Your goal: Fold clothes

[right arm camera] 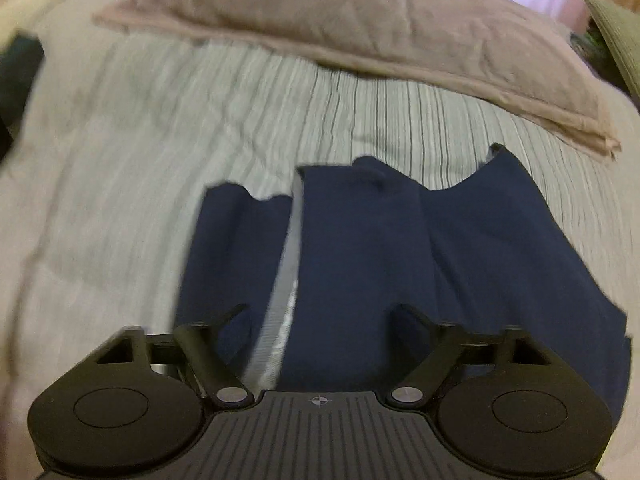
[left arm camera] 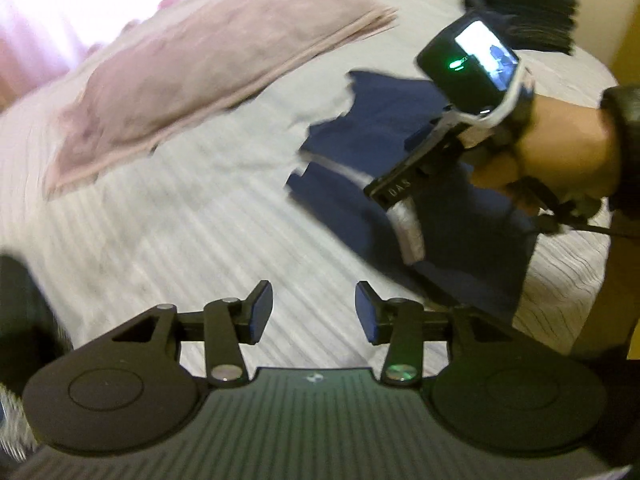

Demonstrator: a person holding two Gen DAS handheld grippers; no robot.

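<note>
A navy garment (right arm camera: 360,248) with a pale stripe (right arm camera: 286,280) lies rumpled on the striped bed sheet (right arm camera: 120,160). My right gripper (right arm camera: 320,312) points down over its near part, jaws apart, with navy cloth spread beneath and between the fingers; no pad visibly presses on it. In the left wrist view the same garment (left arm camera: 384,120) lies at the right, under a hand (left arm camera: 560,148) that holds the right gripper. My left gripper (left arm camera: 314,312) hangs open over bare sheet (left arm camera: 180,220), left of the garment, with nothing between its fingers.
A dusty-pink pillow (right arm camera: 380,40) lies across the far side of the bed, also the pillow (left arm camera: 192,80) at upper left. A stack of dark folded clothes (left arm camera: 528,12) sits beyond the garment. A green cushion (right arm camera: 616,32) shows at the far right edge.
</note>
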